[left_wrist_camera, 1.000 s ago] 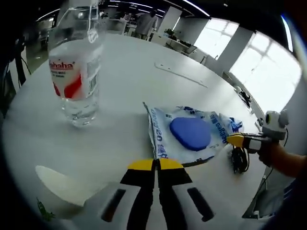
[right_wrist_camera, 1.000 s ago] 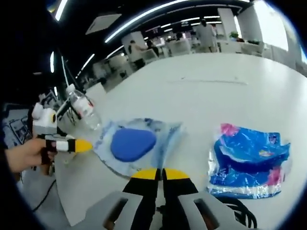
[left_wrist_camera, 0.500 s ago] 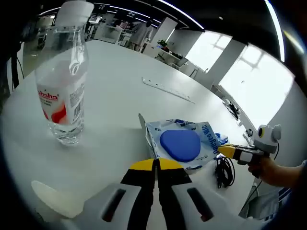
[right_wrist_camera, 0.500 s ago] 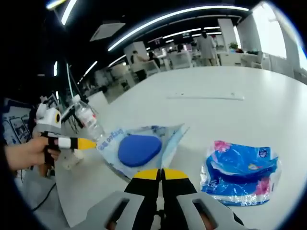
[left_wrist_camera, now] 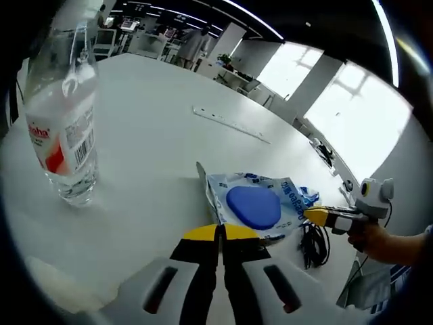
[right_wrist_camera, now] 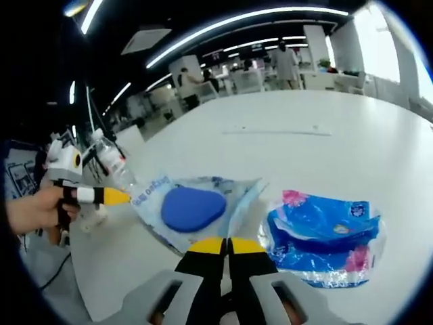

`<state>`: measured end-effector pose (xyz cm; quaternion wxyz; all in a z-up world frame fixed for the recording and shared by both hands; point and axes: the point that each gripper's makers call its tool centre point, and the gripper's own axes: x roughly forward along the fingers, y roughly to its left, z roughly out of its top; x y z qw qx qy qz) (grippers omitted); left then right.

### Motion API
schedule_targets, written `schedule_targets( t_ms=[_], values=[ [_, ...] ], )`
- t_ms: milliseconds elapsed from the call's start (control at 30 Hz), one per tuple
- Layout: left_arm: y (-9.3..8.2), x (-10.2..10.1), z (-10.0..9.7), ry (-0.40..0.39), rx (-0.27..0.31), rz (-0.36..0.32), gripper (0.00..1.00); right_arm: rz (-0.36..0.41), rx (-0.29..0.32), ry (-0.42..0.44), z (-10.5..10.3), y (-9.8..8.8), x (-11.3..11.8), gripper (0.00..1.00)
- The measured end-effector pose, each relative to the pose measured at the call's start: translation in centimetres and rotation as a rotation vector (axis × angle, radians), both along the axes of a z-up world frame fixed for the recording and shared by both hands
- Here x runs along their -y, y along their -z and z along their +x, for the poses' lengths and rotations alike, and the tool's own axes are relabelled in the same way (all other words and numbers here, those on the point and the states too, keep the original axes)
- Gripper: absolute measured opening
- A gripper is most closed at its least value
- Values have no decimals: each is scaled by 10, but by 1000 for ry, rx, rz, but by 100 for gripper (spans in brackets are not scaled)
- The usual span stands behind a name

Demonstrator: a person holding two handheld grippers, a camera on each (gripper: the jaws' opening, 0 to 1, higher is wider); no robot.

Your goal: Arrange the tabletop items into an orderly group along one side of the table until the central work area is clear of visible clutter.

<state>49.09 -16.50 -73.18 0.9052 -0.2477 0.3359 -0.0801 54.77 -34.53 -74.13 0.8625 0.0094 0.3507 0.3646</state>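
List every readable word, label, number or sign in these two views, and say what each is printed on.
"aha": end of a red brand word on the water bottle label; its first letters are out of sight.
Barcode on the same label: digits too small to read.
Blue print along the edges of the clear pouch with the blue pad: too blurred to read.
Print on the blue and pink packet: too blurred to read.

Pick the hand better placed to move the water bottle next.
Left, probably. The water bottle stands close by the left gripper; from the right gripper it sits far off, beyond the blue pouch.
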Motion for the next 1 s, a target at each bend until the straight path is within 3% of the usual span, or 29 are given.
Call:
schedule_targets(
  t_ms=[233, 433, 633, 767, 867, 1000],
  values=[
    [8, 0, -2, -8, -18, 2, 0, -15, -23, 30, 0, 7, 5, 0],
    [12, 0, -5, 7, -22, 30, 0, -14, -8, 35, 1, 6, 6, 0],
    [9, 1, -5, 20, -13, 45, 0, -26, 50, 31, 0, 0, 8, 3],
    [10, -2, -9, 45, -24, 147, 0, -42, 87, 48, 1, -7, 12, 12],
    [6, 4, -11, 70, -8, 163, 0, -28, 106, 72, 0, -14, 15, 22],
    [-4, 8, -14, 89, 28, 204, 12, -15, 123, 73, -8, -21, 16, 27]
  ],
)
